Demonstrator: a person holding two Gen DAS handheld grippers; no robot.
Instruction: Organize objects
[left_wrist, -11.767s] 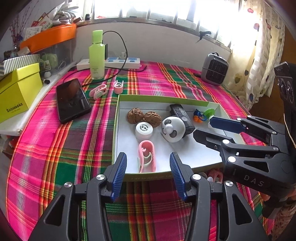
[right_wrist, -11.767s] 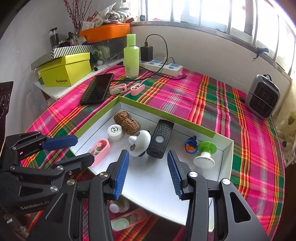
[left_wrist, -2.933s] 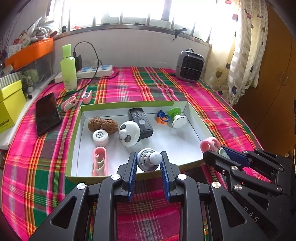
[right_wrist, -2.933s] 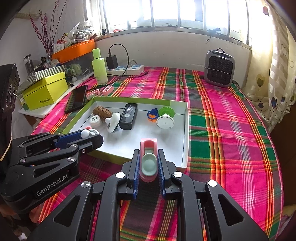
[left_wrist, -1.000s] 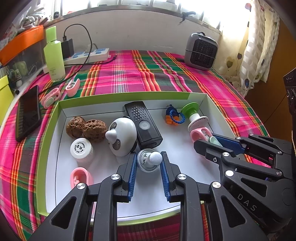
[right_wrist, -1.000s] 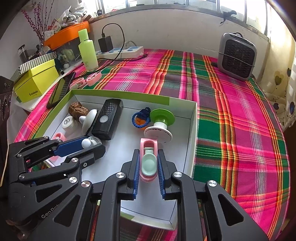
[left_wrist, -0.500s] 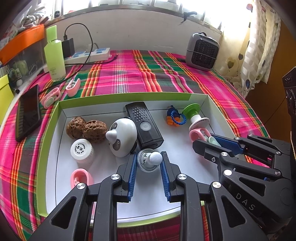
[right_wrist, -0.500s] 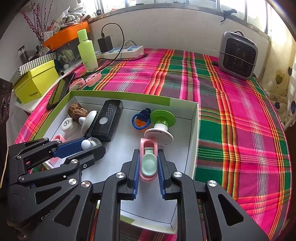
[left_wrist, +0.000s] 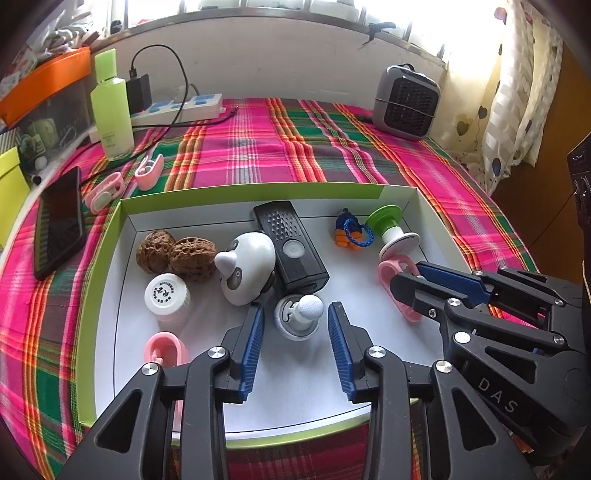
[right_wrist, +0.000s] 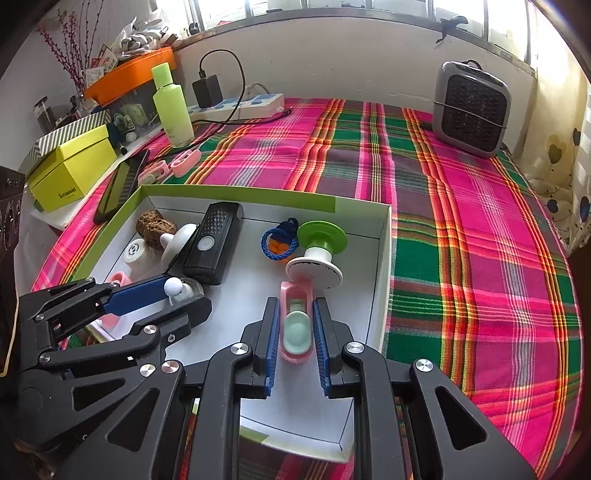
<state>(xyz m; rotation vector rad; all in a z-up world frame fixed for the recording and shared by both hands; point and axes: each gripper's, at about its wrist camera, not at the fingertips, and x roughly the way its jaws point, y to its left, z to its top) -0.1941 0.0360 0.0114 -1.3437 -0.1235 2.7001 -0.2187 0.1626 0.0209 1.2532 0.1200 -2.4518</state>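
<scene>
Your left claw (left_wrist: 295, 325) is opening: its blue ribbed pads stand clear on either side of the small grey-and-white round knobbed gadget (left_wrist: 300, 317), which rests on the floor of the shallow white cardboard tray with the lime-green rim (left_wrist: 99, 295). That gadget sits just in front of the black rectangular remote-like device (left_wrist: 291, 245) and beside the white panda-faced dome (left_wrist: 245, 267). Your right claw (right_wrist: 295, 332) is clamped tight on the pink oblong case with a mint-green insert (right_wrist: 295, 325), held low over the tray near its right wall, its far end touching or nearly touching the white-and-green spool (right_wrist: 319, 251). The tray lies on the desk's pink-and-green plaid cloth (right_wrist: 461, 221). Two brown walnuts (left_wrist: 175, 253) and a white capped jar (left_wrist: 166, 297) lie in the tray's left part.
</scene>
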